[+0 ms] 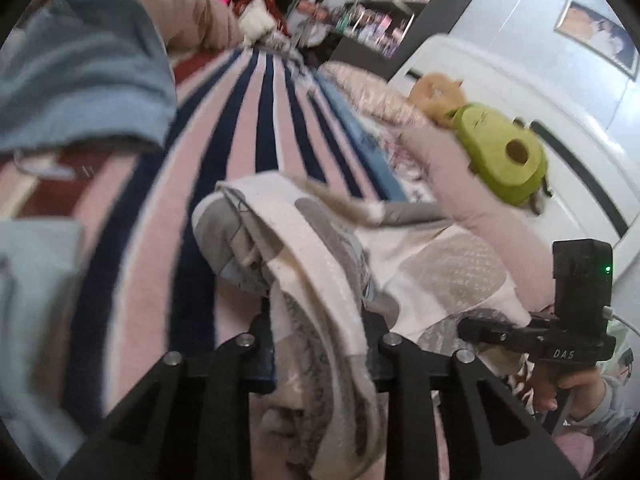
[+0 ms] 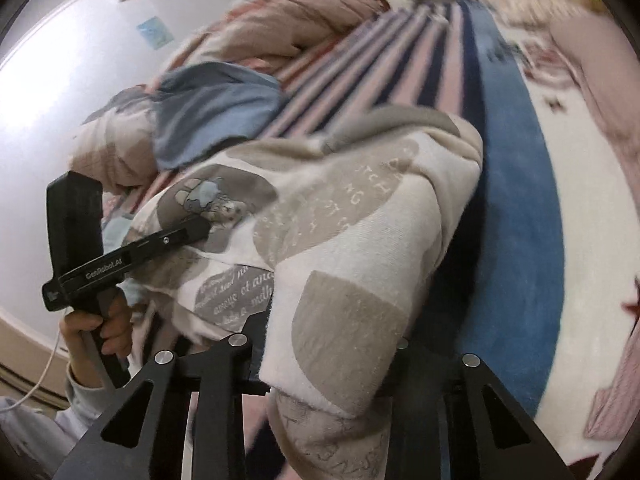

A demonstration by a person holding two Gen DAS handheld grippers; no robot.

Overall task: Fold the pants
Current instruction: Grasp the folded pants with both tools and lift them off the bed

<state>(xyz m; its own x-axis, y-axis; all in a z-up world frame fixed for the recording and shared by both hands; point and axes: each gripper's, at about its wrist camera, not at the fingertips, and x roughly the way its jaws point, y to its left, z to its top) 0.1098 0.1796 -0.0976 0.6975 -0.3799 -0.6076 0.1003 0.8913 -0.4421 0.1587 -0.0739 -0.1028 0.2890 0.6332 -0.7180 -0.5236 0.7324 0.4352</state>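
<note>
We are working on a bed [image 1: 248, 128] covered by a blanket striped in pink, navy and white, in a bedroom with pale walls.

Nearest to us, in the left wrist view, our left gripper [image 1: 318, 332] is clamped on a bunched fold of the pants [image 1: 320, 264], cream fleece patterned with grey patches and small lettering; the cloth fills the gap between the black fingers [image 1: 260, 332] and spills down over the front of the tool. In the right wrist view our right gripper [image 2: 332, 340] likewise grasps the same pants [image 2: 340, 220], whose fabric drapes thickly over its fingers and hides the far one almost wholly. The garment hangs humped between the two tools above the striped blanket, and each gripper shows in the other's camera, held by a bare hand [image 2: 104, 332] on its handle.

Just beyond the pants, to the left, lies a crumpled blue garment [image 1: 80, 72] against a pink quilt [image 2: 280, 32]. To the right a broad blue stripe [image 2: 512, 200] runs along the blanket, beside a white fluffy throw [image 2: 580, 220].

Further off, a green avocado-shaped plush [image 1: 500, 152] rests on a pink pillow [image 1: 460, 184], with a tan plush [image 1: 436, 96] behind it. At the far end stand a bookshelf [image 1: 392, 4] crowded with books, and a framed picture [image 1: 596, 36] on the wall.
</note>
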